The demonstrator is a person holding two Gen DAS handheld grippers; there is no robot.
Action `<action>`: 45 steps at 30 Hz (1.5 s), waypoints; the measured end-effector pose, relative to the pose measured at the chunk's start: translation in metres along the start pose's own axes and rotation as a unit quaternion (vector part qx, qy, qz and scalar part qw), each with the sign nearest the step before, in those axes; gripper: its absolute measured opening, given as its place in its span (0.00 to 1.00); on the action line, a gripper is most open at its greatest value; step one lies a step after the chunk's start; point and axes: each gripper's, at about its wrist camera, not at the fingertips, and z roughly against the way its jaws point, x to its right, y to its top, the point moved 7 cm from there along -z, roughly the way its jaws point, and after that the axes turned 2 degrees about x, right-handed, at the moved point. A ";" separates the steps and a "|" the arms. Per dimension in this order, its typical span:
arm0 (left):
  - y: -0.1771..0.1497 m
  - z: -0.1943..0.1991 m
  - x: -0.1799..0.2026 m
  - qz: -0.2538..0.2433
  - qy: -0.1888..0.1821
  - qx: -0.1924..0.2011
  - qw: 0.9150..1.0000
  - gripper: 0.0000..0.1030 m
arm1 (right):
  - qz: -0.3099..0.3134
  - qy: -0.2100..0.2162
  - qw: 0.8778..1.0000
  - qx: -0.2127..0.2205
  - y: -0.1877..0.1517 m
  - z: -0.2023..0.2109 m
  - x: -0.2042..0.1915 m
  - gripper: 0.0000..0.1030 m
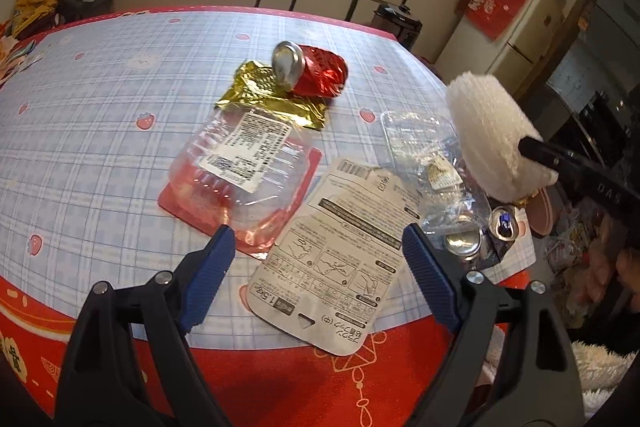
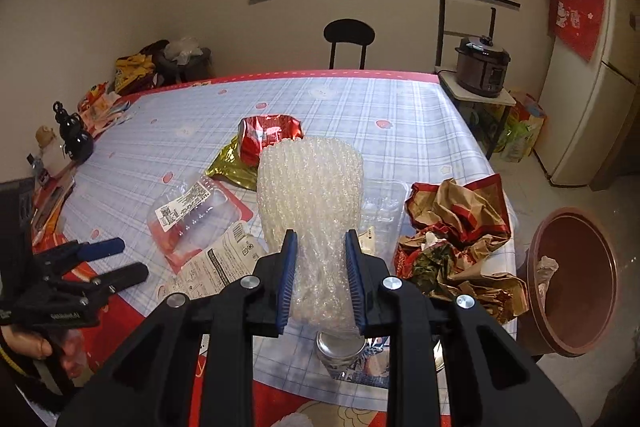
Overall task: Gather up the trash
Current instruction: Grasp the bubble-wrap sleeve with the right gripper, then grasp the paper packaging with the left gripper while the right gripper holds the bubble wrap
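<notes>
My right gripper is shut on a white bubble-wrap sleeve, held above the table's near edge; the same sleeve shows at the right of the left wrist view. My left gripper stands open over a white printed card, touching nothing. Further back on the table lie a clear clamshell on a red card, a gold wrapper and a crushed red can. A clear tray and crumpled brown-red paper lie at the right. A silver can stands under the sleeve.
A brown bin stands on the floor off the table's right edge. A black bottle and clutter line the left edge of the checked tablecloth. A chair, a cooker and a fridge stand beyond.
</notes>
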 end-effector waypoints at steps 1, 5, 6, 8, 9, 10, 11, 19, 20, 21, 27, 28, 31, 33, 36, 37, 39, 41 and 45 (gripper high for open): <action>-0.003 -0.007 0.010 -0.022 -0.001 -0.010 1.000 0.82 | -0.006 -0.001 1.000 0.005 0.001 0.003 0.003 0.24; -0.013 -0.032 0.047 -0.118 0.005 -0.033 0.992 0.82 | -0.020 -0.004 1.000 0.022 0.003 0.013 0.014 0.24; -0.014 -0.038 0.054 -0.139 0.012 -0.034 0.990 0.82 | -0.023 -0.004 0.999 0.025 0.004 0.015 0.017 0.24; -0.017 -0.049 0.063 -0.167 0.025 -0.036 0.985 0.82 | -0.030 -0.005 0.999 0.031 0.004 0.020 0.023 0.24; -0.018 -0.057 0.066 -0.179 0.034 -0.039 0.983 0.82 | -0.032 -0.007 0.999 0.034 0.004 0.022 0.026 0.24; -0.019 -0.064 0.068 -0.188 0.046 -0.043 0.980 0.82 | -0.035 -0.008 0.999 0.036 0.003 0.024 0.028 0.24; -0.019 -0.069 0.068 -0.193 0.053 -0.046 0.979 0.82 | -0.038 -0.011 0.999 0.038 0.003 0.026 0.032 0.24; -0.025 -0.093 0.071 -0.235 0.114 -0.047 0.964 0.88 | -0.067 -0.028 0.997 0.038 -0.002 0.033 0.060 0.24; -0.024 -0.094 0.069 -0.232 0.116 -0.048 0.965 0.88 | -0.068 -0.029 0.997 0.037 -0.004 0.033 0.059 0.24; -0.024 -0.096 0.067 -0.230 0.120 -0.050 0.965 0.88 | -0.067 -0.029 0.997 0.036 -0.005 0.033 0.059 0.24; -0.025 -0.105 0.056 -0.229 0.136 -0.061 0.962 0.84 | -0.064 -0.025 0.997 0.032 -0.005 0.029 0.055 0.24; -0.025 -0.105 0.054 -0.228 0.132 -0.061 0.963 0.78 | -0.064 -0.024 0.997 0.031 -0.005 0.029 0.054 0.24; -0.021 -0.096 0.057 -0.224 0.114 -0.050 0.966 0.55 | -0.062 -0.023 0.997 0.030 -0.005 0.028 0.052 0.24; -0.014 -0.085 0.059 -0.218 0.098 -0.039 0.970 0.40 | -0.060 -0.022 0.997 0.032 -0.005 0.029 0.050 0.24; 0.001 -0.060 0.059 -0.194 0.068 -0.015 0.979 0.22 | -0.058 -0.020 0.997 0.036 -0.003 0.032 0.048 0.24; 0.007 -0.050 0.057 -0.182 0.057 -0.005 0.982 0.17 | -0.057 -0.019 0.997 0.038 -0.003 0.033 0.048 0.24; 0.018 -0.033 0.052 -0.156 0.041 0.010 0.987 0.11 | -0.057 -0.018 0.997 0.041 -0.002 0.035 0.047 0.24; 0.027 -0.020 0.042 -0.122 0.025 0.017 0.992 0.06 | -0.059 -0.016 0.997 0.044 -0.001 0.037 0.045 0.24; 0.038 0.007 0.027 -0.066 0.002 0.036 0.997 0.05 | -0.060 -0.013 0.997 0.051 0.003 0.040 0.042 0.24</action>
